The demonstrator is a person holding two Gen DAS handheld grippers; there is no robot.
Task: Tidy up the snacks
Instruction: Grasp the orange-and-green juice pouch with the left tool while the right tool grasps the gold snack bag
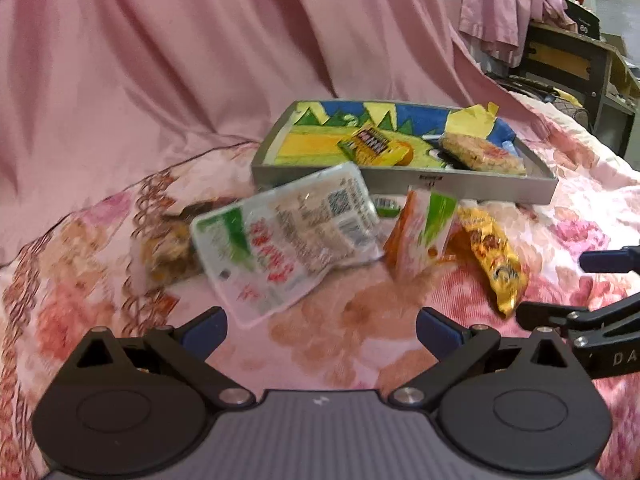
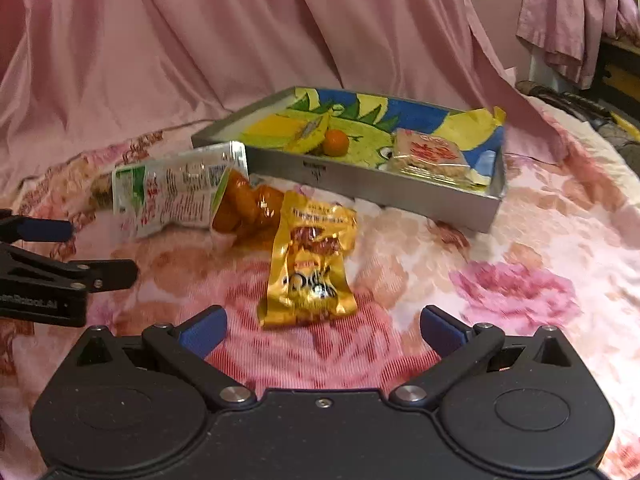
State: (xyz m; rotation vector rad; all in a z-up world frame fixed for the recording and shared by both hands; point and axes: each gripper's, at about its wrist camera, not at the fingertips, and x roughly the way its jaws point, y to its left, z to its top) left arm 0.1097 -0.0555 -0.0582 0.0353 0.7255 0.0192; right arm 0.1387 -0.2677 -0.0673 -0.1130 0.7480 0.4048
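1. Right gripper (image 2: 320, 330) is spread wide with nothing between its blue pads, lined up on the gold snack packet (image 2: 310, 258) lying flat just ahead of it; that looks like the next pick.
2. Left gripper (image 1: 322, 330) is equally wide and empty, aimed at the big white-and-green packet (image 1: 286, 236), which rests tilted against the tray's near wall.
3. Landmark is the grey tray (image 2: 400, 196) with its bright printed liner, sitting on the floral bedspread (image 2: 516, 292). Everything loose lies on the gripper side of the tray, so each run is short.
4. Leaning between the white-and-green packet and the gold one is an orange packet (image 1: 420, 236), close under the tray's front wall.
5. Already inside the tray: a noodle block (image 2: 430, 154) toward its right end and a yellow-and-dark bar (image 1: 374, 146) near the middle.
6. My read: sorting is partly done, three packets still outside.
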